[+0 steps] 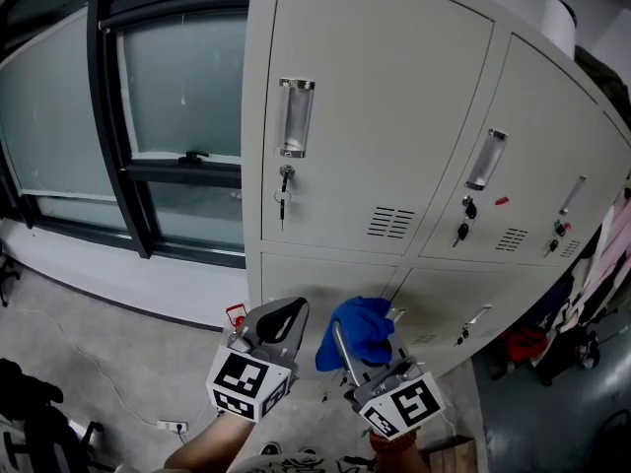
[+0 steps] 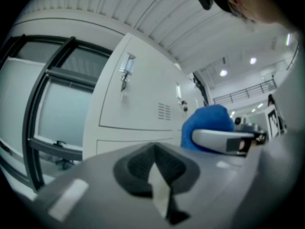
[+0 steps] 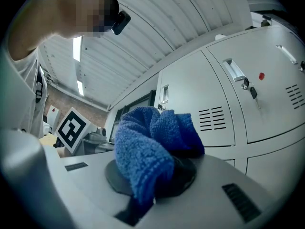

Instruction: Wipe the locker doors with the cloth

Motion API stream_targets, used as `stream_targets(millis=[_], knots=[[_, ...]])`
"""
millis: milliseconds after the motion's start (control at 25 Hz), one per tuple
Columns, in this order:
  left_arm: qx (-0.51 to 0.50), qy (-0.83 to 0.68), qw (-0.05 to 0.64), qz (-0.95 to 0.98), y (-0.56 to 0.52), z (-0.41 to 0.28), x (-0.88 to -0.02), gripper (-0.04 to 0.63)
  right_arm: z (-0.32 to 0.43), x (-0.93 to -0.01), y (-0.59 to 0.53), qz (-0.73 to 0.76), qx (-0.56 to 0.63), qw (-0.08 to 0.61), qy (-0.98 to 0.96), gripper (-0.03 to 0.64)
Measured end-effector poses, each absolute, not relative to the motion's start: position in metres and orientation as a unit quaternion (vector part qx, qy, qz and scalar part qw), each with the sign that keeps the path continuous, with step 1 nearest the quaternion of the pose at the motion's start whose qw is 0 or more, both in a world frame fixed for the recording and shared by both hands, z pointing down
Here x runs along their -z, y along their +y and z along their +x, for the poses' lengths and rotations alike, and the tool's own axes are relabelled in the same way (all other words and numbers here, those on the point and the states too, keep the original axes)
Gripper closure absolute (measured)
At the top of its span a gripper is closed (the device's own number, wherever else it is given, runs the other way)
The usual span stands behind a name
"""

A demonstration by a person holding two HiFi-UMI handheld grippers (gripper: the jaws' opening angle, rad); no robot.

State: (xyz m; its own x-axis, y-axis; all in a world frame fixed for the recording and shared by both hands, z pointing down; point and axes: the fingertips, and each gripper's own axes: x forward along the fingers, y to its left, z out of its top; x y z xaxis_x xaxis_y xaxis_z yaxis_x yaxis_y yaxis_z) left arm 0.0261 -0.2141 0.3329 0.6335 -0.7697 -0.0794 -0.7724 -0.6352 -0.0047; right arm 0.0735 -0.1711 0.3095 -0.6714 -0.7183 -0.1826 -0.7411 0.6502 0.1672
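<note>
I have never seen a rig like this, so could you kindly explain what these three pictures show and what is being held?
A person holds a two-jaw tool in each hand; no robot is involved. One picture comes from a camera on the person's head, looking down at both tools before grey locker doors beside a window. The other two come from cameras riding on the tools. The left gripper has its jaws together, empty. The right gripper is clamped on a blue cloth, not yet touching the lockers. Keys hang in the locks.
</note>
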Motion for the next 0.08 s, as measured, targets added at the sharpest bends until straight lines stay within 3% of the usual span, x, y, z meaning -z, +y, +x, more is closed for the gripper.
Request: stream_targets(millis=[80], knots=[[-0.034,0.430,0.023,-0.902,-0.2151,0.0253,-0.3317,0.592,0.0724,-0.3075,-0.1711,-0.402,-0.118,0.051,0.907,0.584]])
